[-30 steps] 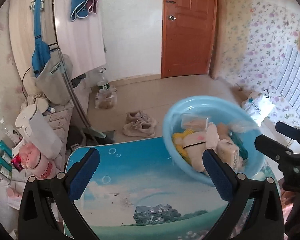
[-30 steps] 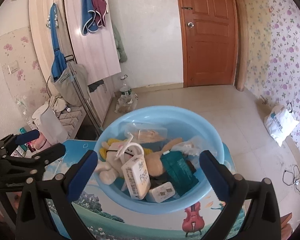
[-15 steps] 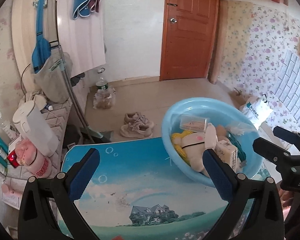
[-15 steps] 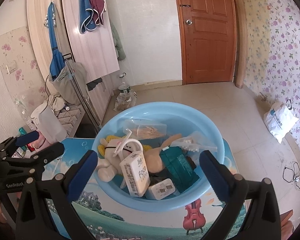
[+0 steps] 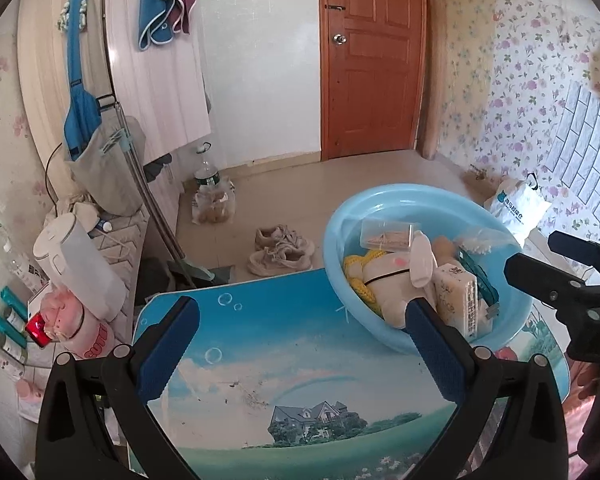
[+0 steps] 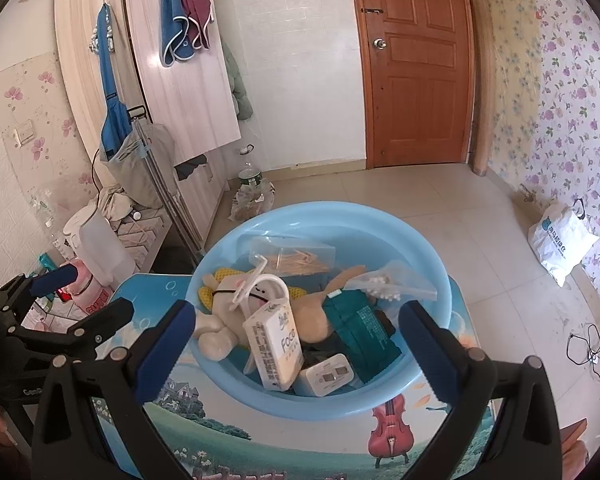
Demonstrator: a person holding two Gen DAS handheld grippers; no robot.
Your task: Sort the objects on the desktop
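A light blue basin (image 6: 420,252) stands on the picture-printed table (image 5: 284,368); it also shows in the left wrist view (image 5: 340,240). It holds a plush toy (image 6: 220,332), a tissue pack (image 6: 276,344), a clear box of sticks (image 6: 296,256), a teal pouch (image 6: 360,324), a white charger (image 6: 326,376) and a bag of white bits (image 6: 384,280). My right gripper (image 6: 296,344) is open and empty above the basin's near side. My left gripper (image 5: 300,344) is open and empty over the table, left of the basin.
A white kettle (image 5: 76,256), a pink bottle (image 5: 80,324) and small tubes (image 5: 10,316) stand on a low shelf left of the table. Shoes (image 5: 280,248) and a water jug (image 5: 208,184) lie on the floor beyond. A white bag (image 6: 560,240) sits right.
Both grippers have drawn back and risen slightly, so the basin sits a little lower and farther in both views. Neither gripper has changed its opening.
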